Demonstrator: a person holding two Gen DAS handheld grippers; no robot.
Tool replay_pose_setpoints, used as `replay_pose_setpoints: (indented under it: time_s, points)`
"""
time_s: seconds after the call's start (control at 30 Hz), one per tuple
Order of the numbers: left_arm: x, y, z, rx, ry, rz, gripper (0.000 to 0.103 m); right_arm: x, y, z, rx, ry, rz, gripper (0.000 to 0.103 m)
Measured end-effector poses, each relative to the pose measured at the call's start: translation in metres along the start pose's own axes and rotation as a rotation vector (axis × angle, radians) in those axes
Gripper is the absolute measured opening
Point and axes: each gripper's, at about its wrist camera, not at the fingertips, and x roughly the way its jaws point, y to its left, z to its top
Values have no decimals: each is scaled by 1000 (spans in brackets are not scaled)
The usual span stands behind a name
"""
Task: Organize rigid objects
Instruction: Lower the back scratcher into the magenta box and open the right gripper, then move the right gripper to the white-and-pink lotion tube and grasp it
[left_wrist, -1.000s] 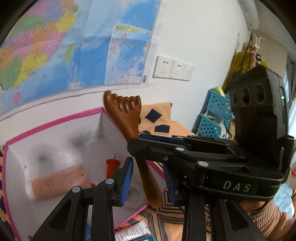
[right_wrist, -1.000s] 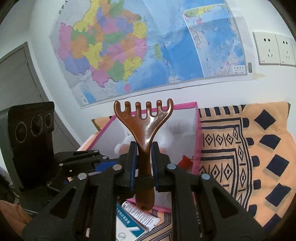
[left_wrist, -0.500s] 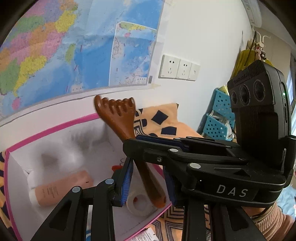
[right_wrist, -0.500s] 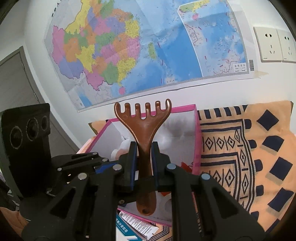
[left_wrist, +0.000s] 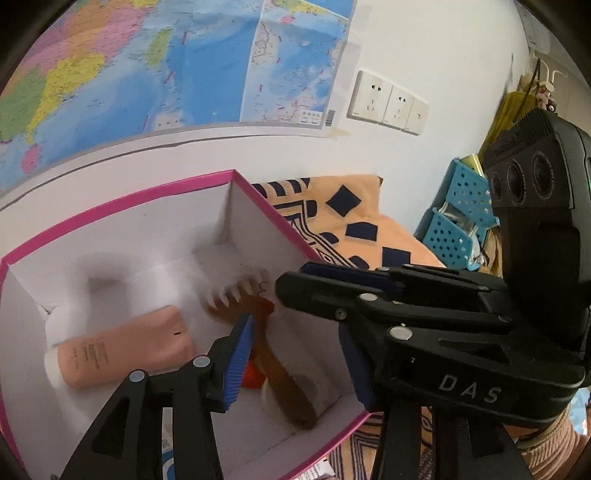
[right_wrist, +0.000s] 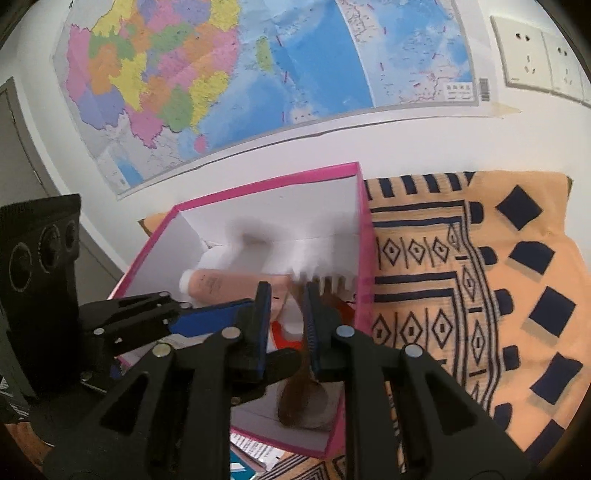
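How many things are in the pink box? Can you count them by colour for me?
Peach plastic tube with a white cap: 1
Brown rake-shaped plastic comb: 1
Small red thing, partly hidden: 1
White roll under the comb's handle: 1
Total: 4 in the pink-edged white cardboard box

A large multicoloured paper wall map (right_wrist: 236, 74) hangs on the white wall. White plastic wall sockets (left_wrist: 388, 101) sit beside it. Blue perforated plastic baskets (left_wrist: 458, 221) stand near the wall.
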Motion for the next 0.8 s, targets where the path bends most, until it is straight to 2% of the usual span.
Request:
replay_pose_setpoints:
  time_s: [0.2,0.4,0.47,0.63,0.8]
  points:
    - [-18,8,-10,-2,-33,51,62,-20,7,-9,-8,-35,34,25]
    - [-59,14,-32,-10,-113,62,65,-53,22,-33,-39,-79,140,37]
    - [-75,15,-42,-6,-148,80,72,-61,28,-42,-53,-80,170,42]
    - [-115,19,-72,-8,-215,110,76,-68,40,-73,-82,-38,230,43]
    - [-131,30,-111,-45,-186,163,77,-61,43,-108,-60,48,268,43]
